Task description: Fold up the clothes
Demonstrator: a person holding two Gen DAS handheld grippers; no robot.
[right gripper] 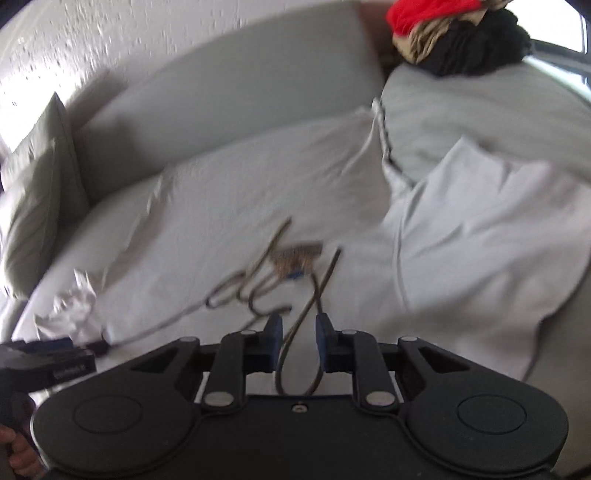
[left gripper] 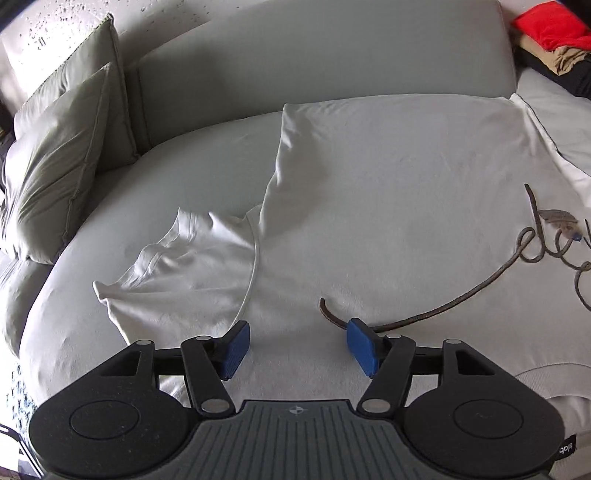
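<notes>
Grey sofa cushions (left gripper: 155, 184) carry the white cotton T-shirt with brown script lettering (left gripper: 388, 192), spread face up, sleeves out, apparently no fold made yet, so the folding looks to be all ahead. Just above its near edge, the left gripper (left gripper: 297, 347) stands wide and empty; the right gripper (right gripper: 299, 343) is narrow, gripping nothing. Far back, a red, tan and black clothes pile (right gripper: 454, 33) waits.

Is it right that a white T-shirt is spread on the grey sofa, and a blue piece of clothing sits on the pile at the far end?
Not quite. The top piece of the pile is red, not blue; both wrist views show it. The rest holds: the white T-shirt is spread on the grey sofa.
</notes>
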